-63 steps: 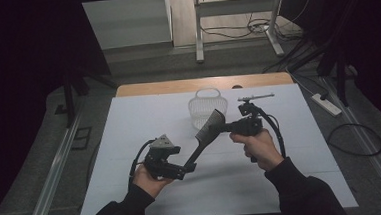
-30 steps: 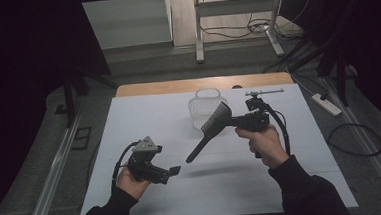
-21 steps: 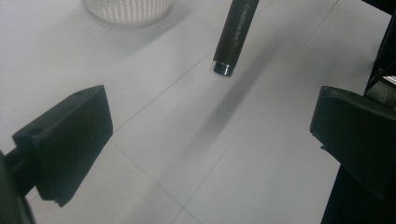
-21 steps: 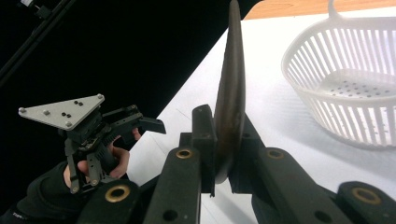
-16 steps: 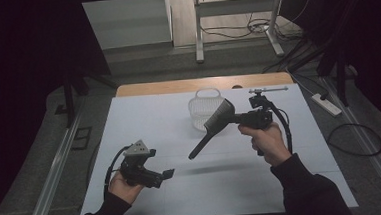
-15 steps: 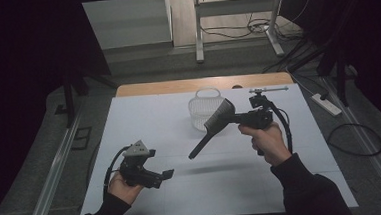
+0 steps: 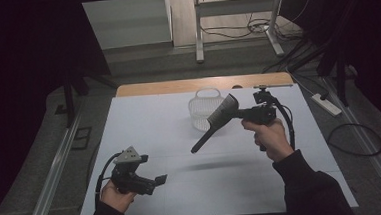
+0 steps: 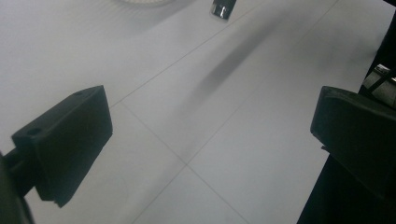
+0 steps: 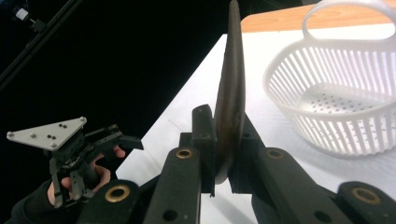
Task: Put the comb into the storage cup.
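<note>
My right gripper (image 7: 232,113) is shut on the wide blade of a black spatula (image 7: 214,127), held in the air over the table's middle with the handle slanting down to the left. In the right gripper view the jaws (image 9: 224,140) clamp the thin blade (image 9: 232,79) seen edge-on. A white slatted basket (image 7: 200,108) stands just behind it, empty (image 9: 336,107). My left gripper (image 7: 155,182) hovers near the front left corner, open with nothing between its jaws (image 8: 210,140). The spatula's handle tip (image 8: 223,8) shows far ahead of it.
A white sheet (image 7: 149,125) covers the table, with a wooden strip (image 7: 177,86) along the far edge. The spatula's shadow (image 7: 217,163) lies on the sheet. Cables and a frame stand on the floor beyond; dark floor flanks both sides.
The left hand has drawn its open gripper away from the spatula, leftward and toward the front edge. The right gripper has stayed nearly still, holding the spatula.
</note>
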A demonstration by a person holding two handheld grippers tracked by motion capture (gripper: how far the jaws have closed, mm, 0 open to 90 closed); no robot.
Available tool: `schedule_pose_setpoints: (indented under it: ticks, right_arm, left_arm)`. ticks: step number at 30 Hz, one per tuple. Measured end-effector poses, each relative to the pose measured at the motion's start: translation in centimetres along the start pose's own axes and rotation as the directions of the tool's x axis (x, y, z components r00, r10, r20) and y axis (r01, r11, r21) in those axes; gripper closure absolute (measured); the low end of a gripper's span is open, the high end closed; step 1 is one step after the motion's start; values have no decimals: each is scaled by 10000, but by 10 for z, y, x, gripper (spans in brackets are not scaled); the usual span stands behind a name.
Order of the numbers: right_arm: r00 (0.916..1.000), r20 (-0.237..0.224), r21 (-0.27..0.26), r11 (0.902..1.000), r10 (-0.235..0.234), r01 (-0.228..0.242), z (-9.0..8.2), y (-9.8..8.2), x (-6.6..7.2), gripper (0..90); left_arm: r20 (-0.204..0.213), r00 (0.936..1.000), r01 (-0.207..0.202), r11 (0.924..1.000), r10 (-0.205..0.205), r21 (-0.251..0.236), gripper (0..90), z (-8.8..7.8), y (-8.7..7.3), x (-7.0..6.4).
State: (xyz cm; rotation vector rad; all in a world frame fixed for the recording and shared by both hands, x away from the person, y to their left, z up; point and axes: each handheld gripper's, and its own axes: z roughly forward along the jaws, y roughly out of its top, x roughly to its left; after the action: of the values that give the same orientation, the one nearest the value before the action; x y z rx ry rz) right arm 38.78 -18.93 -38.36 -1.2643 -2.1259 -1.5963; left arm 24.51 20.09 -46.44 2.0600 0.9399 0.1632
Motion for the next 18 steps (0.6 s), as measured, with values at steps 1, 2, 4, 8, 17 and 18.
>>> schedule_pose_setpoints:
  ticks: [1, 2, 4, 8, 17, 18]
  right_arm:
    - [10000, 16, -29, 10000, -21, 21, -1, 1, 0, 834]
    - [10000, 36, -56, 10000, -22, 22, -1, 3, 0, 834]
    - [10000, 76, -99, 9999, -17, 18, -2, 5, -1, 834]
    - [9999, 167, -188, 9998, -36, 39, -3, 9, -2, 834]
    - [9993, 369, -379, 9993, 0, 14, -4, 21, -4, 834]
    - [9993, 383, -415, 9991, -19, 35, -4, 22, -5, 834]
  left_arm:
    - [-32, 10000, 18, 10000, -18, -7, 0, -1, -1, 0]
    - [-64, 10000, 20, 10000, -20, 3, 0, -2, -2, -1]
    - [-143, 9999, 49, 10000, -49, 8, 0, -5, -5, -1]
    - [-281, 9995, 116, 9999, -115, 9, 0, -11, -9, -2]
    - [-398, 9986, 350, 9994, -352, -64, 0, -25, -21, -4]
    - [-422, 9985, 346, 9994, -349, -66, 0, -27, -22, -5]
